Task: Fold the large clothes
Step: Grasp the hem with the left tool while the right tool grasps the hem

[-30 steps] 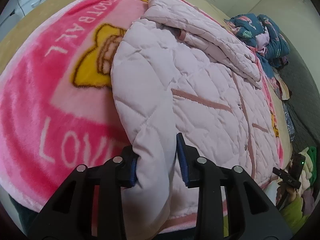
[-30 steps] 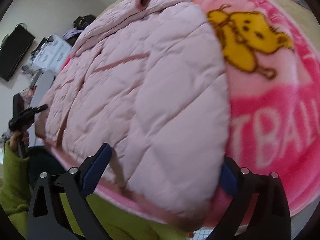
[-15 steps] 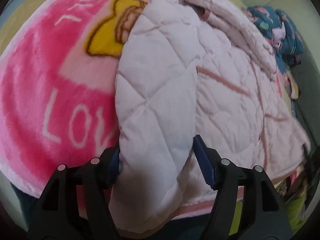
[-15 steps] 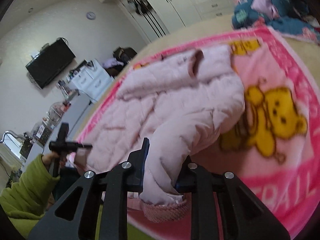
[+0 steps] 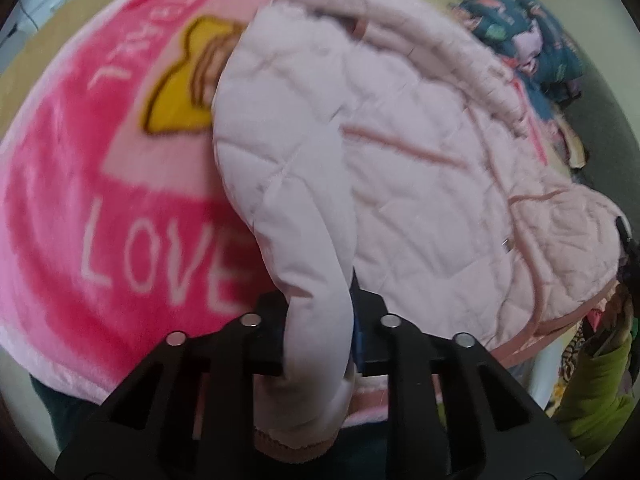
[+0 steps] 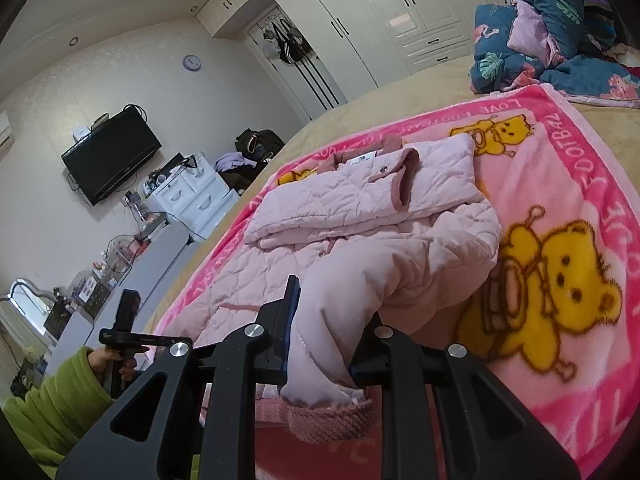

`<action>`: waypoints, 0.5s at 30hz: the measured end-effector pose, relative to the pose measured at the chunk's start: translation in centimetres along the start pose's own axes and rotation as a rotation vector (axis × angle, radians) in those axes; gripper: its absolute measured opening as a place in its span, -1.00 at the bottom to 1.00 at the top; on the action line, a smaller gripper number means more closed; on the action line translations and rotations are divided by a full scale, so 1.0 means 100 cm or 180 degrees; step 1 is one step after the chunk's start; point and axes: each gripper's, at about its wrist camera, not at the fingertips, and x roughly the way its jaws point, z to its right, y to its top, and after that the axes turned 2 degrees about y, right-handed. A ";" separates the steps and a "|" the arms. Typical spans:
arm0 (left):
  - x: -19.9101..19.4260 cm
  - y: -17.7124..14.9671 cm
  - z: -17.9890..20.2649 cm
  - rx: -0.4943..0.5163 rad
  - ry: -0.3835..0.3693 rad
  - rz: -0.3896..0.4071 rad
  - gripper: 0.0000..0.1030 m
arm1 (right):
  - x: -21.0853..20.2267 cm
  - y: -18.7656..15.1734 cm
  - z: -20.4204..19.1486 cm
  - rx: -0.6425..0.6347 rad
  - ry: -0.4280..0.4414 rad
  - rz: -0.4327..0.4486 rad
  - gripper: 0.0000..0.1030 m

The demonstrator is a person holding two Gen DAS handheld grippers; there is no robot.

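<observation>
A pale pink quilted jacket (image 5: 420, 160) lies on a bright pink teddy-bear blanket (image 5: 80, 180) spread over the bed. My left gripper (image 5: 318, 320) is shut on a bunched fold of the jacket's near edge, and ribbed pink trim hangs below the jaws. In the right wrist view the jacket (image 6: 360, 204) has one sleeve folded across its top. My right gripper (image 6: 328, 320) is shut on another bunched fold with ribbed trim, held up off the blanket (image 6: 560, 184). The left gripper (image 6: 120, 336) shows at lower left in a hand with a green sleeve.
A heap of dark blue patterned bedding (image 6: 540, 40) lies at the bed's far right corner. White wardrobes (image 6: 380, 20) line the back wall. A wall television (image 6: 112, 156) and white drawers (image 6: 188, 196) stand to the left of the bed.
The left jaws spread wide around the jacket's edge, then closed on it. The right jaws closed on the jacket's near edge and rose with it, tilting up toward the room.
</observation>
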 end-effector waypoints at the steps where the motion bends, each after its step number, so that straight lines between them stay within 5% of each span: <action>1: -0.005 0.002 0.000 -0.0017 -0.0049 0.0084 -0.78 | 0.001 0.002 0.000 -0.0003 0.0004 0.0018 -0.65; 15: -0.070 0.042 0.027 -0.0022 -0.0275 0.0907 -0.80 | -0.006 0.036 0.004 0.0040 -0.0081 0.0350 -0.65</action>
